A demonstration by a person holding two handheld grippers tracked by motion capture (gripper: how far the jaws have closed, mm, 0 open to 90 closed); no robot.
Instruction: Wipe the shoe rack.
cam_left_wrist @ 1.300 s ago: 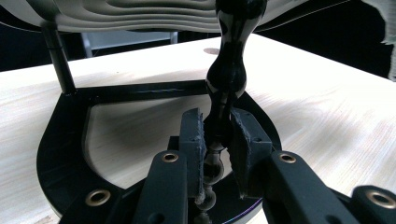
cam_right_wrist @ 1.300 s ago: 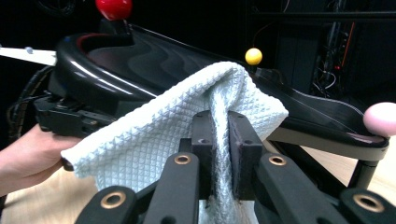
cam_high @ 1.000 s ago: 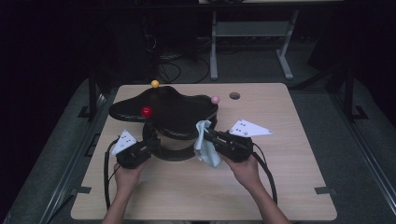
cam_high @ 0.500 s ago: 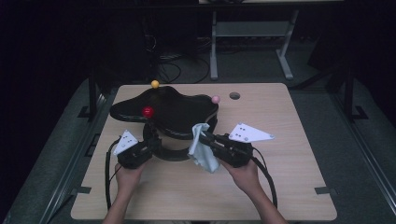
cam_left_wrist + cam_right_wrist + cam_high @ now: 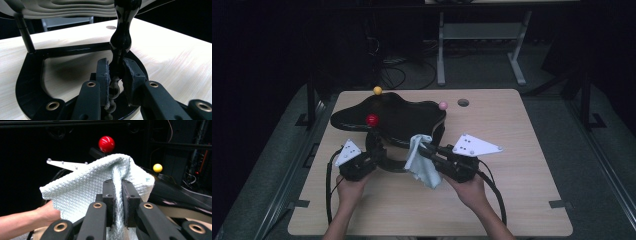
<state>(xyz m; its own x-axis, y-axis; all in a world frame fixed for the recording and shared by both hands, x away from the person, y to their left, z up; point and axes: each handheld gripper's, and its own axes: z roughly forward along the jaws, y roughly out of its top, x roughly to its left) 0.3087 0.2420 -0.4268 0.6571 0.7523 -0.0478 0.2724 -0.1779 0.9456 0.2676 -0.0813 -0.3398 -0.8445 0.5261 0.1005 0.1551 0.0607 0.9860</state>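
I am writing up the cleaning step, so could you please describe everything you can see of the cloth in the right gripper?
The cloth is a pale blue-white rag with a small waffle weave, soft and crumpled. The right gripper pinches a gathered fold of it between shut jaws, and the rest drapes over and beside them. In the high view it hangs off the gripper's front, its lower end near or on the wooden table, and its upper edge lies against the rim of the glossy black stand's top.

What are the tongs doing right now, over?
Left tongs shut on the black stand's post. Right tongs shut on the pale cloth, cloth at the black top. Red ball sits close by.
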